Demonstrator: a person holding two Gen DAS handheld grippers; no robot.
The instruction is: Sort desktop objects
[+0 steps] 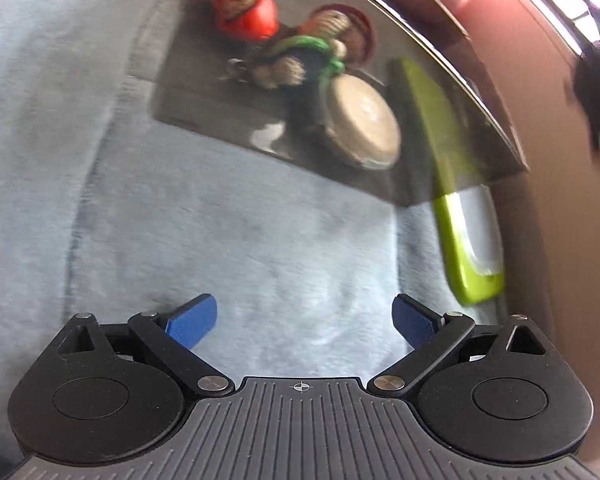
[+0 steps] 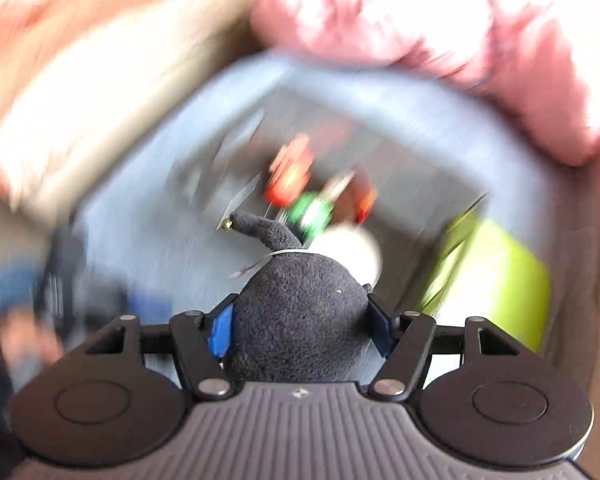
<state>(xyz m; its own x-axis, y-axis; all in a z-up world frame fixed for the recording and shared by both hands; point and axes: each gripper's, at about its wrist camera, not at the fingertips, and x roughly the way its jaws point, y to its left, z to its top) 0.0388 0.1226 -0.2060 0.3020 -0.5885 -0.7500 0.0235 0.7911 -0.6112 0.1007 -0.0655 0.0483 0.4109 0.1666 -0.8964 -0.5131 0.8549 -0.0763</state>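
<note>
Clamping a dark plush toy (image 2: 300, 320) between its blue pads (image 2: 220, 334), the right gripper (image 2: 300, 332) carries it above a grey tray (image 1: 204, 108) that lies ahead. The toy's body fills the gap between the fingers, and its long axis runs forward along them, with a thin tail-like end (image 2: 260, 228) pointing ahead and slightly left, tipped by a small metal piece. The right wrist view is heavily smeared, which I read as fast motion; soft plush could squirm out of the pinch, or the trailing tip could snag the red figure (image 1: 246, 10) or the knitted doll (image 1: 308, 52) ahead. The round white disc (image 1: 360, 124) and green case (image 1: 456, 196) sit ahead to the right. The left gripper (image 1: 304, 324) hangs spread wide, empty, over a pale blue cloth (image 1: 240, 220).
</note>
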